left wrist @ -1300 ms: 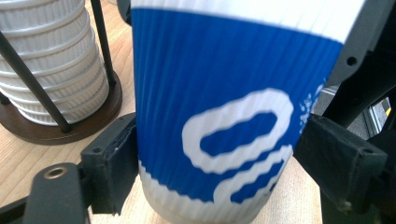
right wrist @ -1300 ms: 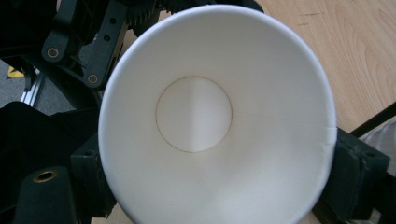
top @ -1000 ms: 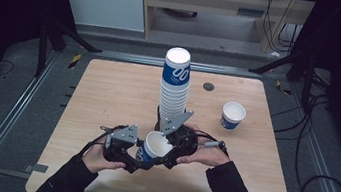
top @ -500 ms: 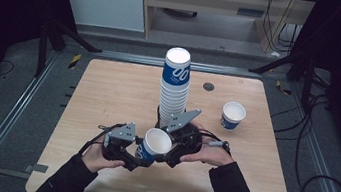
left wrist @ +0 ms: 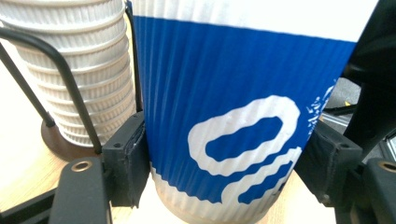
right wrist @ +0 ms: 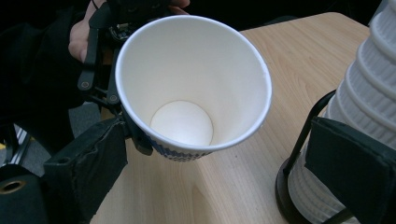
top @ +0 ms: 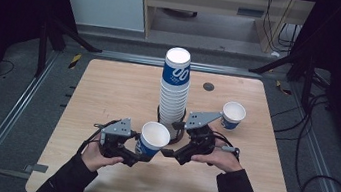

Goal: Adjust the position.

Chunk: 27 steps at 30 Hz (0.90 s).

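Blue paper cup [top: 152, 139], left hand-held gripper [top: 137, 153] clamped

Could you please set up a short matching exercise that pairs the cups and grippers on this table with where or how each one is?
Things:
1. held cup
2. cup stack
3. lone cup
4. right gripper

States:
A. standing alone near the table's right edge
B. open, clear of any cup
C. clamped in the left gripper
D. tall column in a black wire holder at mid-table

Pairs: 1-C, 2-D, 3-A, 4-B
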Each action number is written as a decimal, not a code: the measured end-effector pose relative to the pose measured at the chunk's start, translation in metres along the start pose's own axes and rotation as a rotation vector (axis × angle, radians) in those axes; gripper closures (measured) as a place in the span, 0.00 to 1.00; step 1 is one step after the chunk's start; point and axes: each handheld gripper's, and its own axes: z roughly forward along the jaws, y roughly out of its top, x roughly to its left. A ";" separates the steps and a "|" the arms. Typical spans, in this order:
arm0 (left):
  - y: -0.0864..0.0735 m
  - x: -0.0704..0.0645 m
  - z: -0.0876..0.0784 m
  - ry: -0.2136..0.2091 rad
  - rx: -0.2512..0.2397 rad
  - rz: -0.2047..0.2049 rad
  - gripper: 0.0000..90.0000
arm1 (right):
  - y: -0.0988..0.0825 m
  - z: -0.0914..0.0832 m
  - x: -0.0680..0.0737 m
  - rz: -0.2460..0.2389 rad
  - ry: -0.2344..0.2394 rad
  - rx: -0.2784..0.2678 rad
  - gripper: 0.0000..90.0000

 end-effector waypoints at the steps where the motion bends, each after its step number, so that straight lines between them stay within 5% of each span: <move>1: 0.000 0.000 0.000 -0.002 -0.003 -0.005 0.29 | -0.001 0.001 0.000 0.003 0.003 -0.004 0.06; 27: 0.002 -0.006 0.006 0.000 -0.009 0.030 0.29 | 0.004 0.038 0.005 0.029 0.096 -0.029 0.15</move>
